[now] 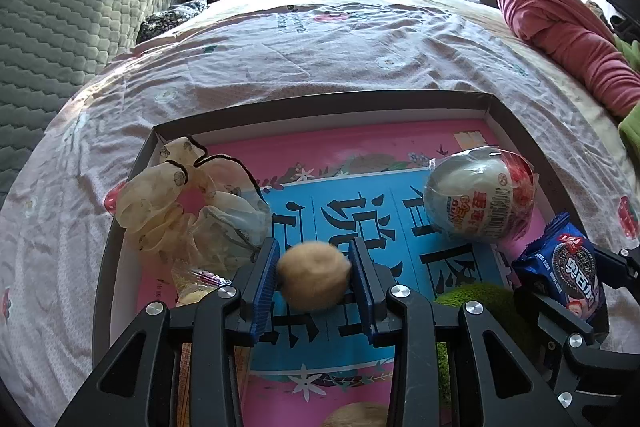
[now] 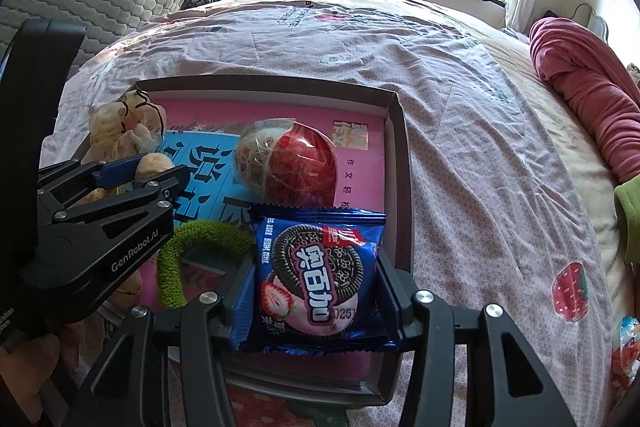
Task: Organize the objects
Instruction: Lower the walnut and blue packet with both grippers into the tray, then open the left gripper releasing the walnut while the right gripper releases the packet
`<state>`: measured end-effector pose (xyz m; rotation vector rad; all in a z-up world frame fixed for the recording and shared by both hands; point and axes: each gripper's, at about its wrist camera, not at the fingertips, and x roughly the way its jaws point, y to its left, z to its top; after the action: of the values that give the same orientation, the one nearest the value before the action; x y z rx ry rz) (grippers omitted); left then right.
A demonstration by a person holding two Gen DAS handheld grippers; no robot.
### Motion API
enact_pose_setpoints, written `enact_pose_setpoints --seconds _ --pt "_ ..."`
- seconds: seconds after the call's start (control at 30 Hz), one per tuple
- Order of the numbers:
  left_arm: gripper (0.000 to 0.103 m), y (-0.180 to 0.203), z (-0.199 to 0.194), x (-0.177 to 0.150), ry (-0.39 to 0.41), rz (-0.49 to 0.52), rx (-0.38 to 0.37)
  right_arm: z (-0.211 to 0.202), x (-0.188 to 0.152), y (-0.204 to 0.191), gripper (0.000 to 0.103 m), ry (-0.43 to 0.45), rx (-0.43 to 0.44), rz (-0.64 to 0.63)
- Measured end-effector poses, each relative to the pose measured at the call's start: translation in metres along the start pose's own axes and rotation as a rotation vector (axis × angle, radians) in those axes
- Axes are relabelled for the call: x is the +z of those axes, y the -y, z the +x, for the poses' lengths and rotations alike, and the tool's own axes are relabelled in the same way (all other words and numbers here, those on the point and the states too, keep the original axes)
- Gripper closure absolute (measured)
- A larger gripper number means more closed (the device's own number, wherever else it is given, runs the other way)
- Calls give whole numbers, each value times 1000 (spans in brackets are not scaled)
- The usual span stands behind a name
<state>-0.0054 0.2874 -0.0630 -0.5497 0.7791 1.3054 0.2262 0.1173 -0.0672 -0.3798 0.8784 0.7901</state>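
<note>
The left hand-held gripper (image 1: 314, 277) pinches a small tan walnut-like ball (image 1: 313, 277) between its blue pads, holding it above the shallow grey box (image 1: 320, 99) that lies on the bed (image 1: 320, 39), apparently so it can be set among the things already gathered there. In the box's far left corner a cream scrunchie (image 1: 176, 203) is tucked against the wall, out of the way. Nearer the middle a green fuzzy hair ring (image 2: 192, 247) lies on the pink-and-blue book (image 1: 340, 211) lining the box. Toward the box's right wall sits a foil-wrapped toy egg (image 1: 480, 193), wedged where it seems less likely to roll. The right hand-held gripper (image 2: 316, 279) grips a blue cookie packet (image 2: 320, 267) by its side edges over the box's near right corner, likely the open spot meant for it.
</note>
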Motion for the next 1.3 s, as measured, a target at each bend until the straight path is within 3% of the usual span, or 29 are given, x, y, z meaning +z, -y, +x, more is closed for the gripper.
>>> enact_pose_setpoints --seconds 0.4,0.57,0.7,1.17,1.3 --pt "45 -1 -1 -1 4 4 7 1 0 -1 51 1 0 5" --pt "43 -2 -1 -2 3 3 8 1 0 -1 51 1 -2 5" --pt "36 -3 -1 -2 4 4 13 -1 0 0 51 1 -4 1" --pt "33 -6 -3 -5 0 23 35 -3 -1 0 46 3 -15 -11" --pt "26 -4 -2 -6 0 36 42 -3 -1 1 44 -1 -11 -8"
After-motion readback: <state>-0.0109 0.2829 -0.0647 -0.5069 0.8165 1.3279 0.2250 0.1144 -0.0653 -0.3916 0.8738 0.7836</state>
